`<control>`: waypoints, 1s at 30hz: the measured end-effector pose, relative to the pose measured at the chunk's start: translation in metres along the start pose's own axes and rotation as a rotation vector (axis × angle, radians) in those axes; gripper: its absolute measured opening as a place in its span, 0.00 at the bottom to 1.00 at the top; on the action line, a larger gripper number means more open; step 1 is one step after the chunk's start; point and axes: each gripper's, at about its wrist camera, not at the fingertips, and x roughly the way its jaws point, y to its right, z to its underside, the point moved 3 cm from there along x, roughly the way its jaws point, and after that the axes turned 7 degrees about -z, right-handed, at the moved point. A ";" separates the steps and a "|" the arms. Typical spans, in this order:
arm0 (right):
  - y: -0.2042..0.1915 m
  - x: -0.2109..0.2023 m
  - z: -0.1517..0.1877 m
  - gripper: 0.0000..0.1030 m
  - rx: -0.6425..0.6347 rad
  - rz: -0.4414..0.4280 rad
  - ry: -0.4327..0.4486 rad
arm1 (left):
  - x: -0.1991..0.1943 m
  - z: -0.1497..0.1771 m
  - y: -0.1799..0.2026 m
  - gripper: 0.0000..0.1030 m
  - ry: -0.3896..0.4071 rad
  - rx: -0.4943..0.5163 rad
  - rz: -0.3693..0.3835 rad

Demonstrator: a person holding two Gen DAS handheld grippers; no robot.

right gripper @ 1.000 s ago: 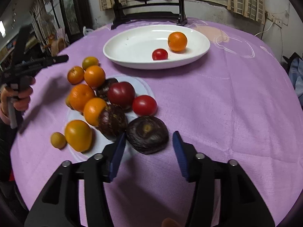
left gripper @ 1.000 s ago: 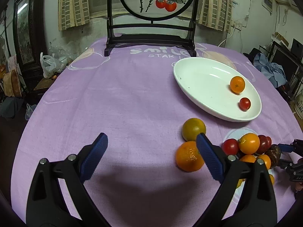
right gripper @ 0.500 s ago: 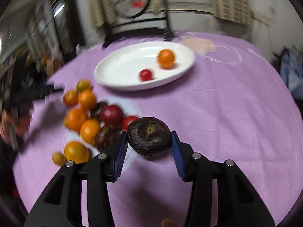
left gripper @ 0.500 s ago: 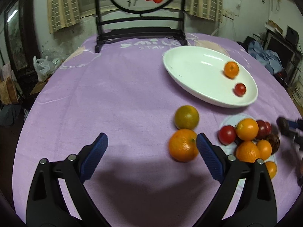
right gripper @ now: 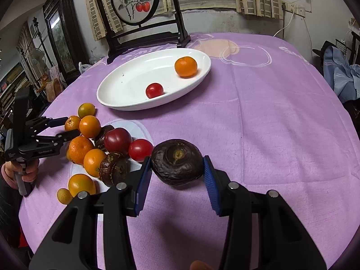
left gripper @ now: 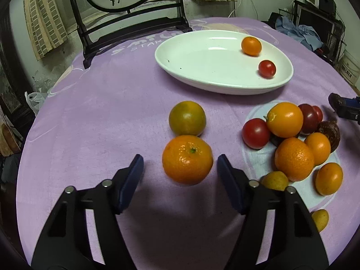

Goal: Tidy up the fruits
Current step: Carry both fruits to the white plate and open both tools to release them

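Observation:
My right gripper (right gripper: 176, 171) is shut on a dark brown wrinkled fruit (right gripper: 177, 164) and holds it above the purple cloth. My left gripper (left gripper: 180, 168) is open around an orange (left gripper: 187, 159) on the cloth, its pads a little apart from it. A greenish orange (left gripper: 187, 118) lies just beyond. A pile of oranges, tomatoes and dark fruits (left gripper: 294, 135) lies to the right; it also shows in the right wrist view (right gripper: 99, 148). The white oval dish (left gripper: 198, 67) holds a small orange (left gripper: 251, 46) and a tomato (left gripper: 267, 68).
A dark wooden stand with a painted round screen (left gripper: 126, 11) stands at the table's far edge. The round table's edges fall away on all sides. Clothes and furniture (left gripper: 308, 33) sit beyond the right edge.
My right gripper has closed on the dark fruit and lifted it off the cloth. My left gripper has moved forward and narrowed around the orange.

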 end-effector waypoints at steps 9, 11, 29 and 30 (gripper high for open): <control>-0.001 -0.001 0.000 0.44 0.004 -0.015 -0.001 | -0.001 -0.001 0.000 0.43 -0.015 -0.006 0.054; -0.003 -0.001 -0.001 0.44 0.001 -0.026 0.008 | -0.010 -0.001 -0.002 0.43 -0.005 -0.039 0.097; -0.018 0.090 -0.116 0.45 -0.010 -0.031 0.128 | 0.040 -0.119 0.028 0.43 0.027 -0.153 0.138; -0.018 0.092 -0.116 0.45 -0.014 -0.028 0.124 | 0.044 -0.118 0.027 0.43 0.020 -0.155 0.137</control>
